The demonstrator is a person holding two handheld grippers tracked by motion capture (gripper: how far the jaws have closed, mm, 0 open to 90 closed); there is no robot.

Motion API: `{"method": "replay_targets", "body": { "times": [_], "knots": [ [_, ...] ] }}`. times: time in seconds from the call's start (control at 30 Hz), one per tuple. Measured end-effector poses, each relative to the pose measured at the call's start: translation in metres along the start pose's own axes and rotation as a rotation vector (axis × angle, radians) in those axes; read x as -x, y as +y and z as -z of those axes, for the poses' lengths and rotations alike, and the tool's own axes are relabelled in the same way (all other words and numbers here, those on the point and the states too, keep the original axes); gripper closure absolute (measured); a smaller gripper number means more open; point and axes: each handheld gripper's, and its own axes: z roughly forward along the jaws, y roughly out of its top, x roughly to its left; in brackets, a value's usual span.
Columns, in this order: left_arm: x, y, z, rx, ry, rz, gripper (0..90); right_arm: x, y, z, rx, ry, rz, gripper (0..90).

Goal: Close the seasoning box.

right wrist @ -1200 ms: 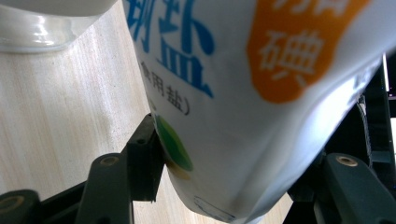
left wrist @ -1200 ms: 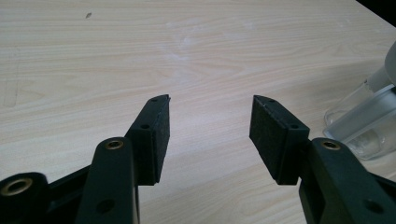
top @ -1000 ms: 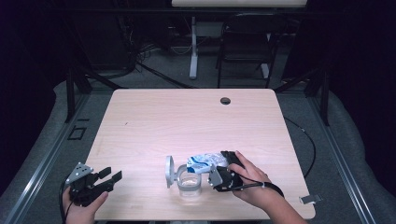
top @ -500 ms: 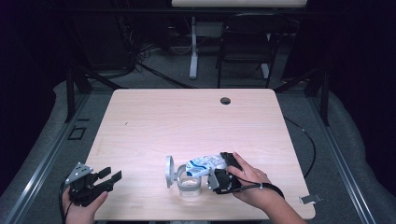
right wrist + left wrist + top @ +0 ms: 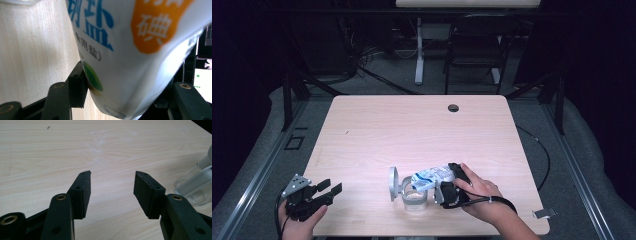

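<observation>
At the table's near left edge, the left gripper [image 5: 328,190] rests with its jaws spread and nothing between them. Toward the middle stands a clear round glass jar [image 5: 414,196] with its hinged lid [image 5: 392,183] swung open. Tilted over its mouth is a white plastic salt bag with blue and orange print [image 5: 431,176], clamped in the right gripper [image 5: 451,181]. With no hand steadying the jar, salt could spill past its rim if the soft bag sags.

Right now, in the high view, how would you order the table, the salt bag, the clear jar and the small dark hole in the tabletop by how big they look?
Largest to smallest:
1. table
2. salt bag, held over the jar
3. clear jar, close to the bag in size; the bag hides part of it, so this place is unsure
4. dark hole
</observation>
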Motion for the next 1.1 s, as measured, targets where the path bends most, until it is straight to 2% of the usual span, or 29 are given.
{"method": "replay_targets", "body": {
  "times": [0.47, 0.83, 1.0, 1.1],
  "knots": [
    [-0.0011, -0.0007, -0.0004, -0.005, 0.000, 0.003, 48.2, -0.0022, 0.0016, -0.0002, -0.033, -0.027, 0.061, 42.3],
    [-0.0019, -0.0012, -0.0007, -0.007, 0.000, 0.005, 48.2, -0.0022, 0.0031, 0.0002, -0.038, -0.033, 0.086, 42.4],
    [-0.0029, -0.0017, -0.0009, -0.004, -0.001, 0.009, 48.2, -0.0006, 0.0049, 0.0018, -0.056, -0.042, 0.118, 42.4],
    [-0.0028, -0.0017, -0.0008, -0.004, -0.001, 0.008, 48.2, -0.0017, 0.0044, 0.0006, -0.036, -0.043, 0.110, 42.4]
  ]
}}
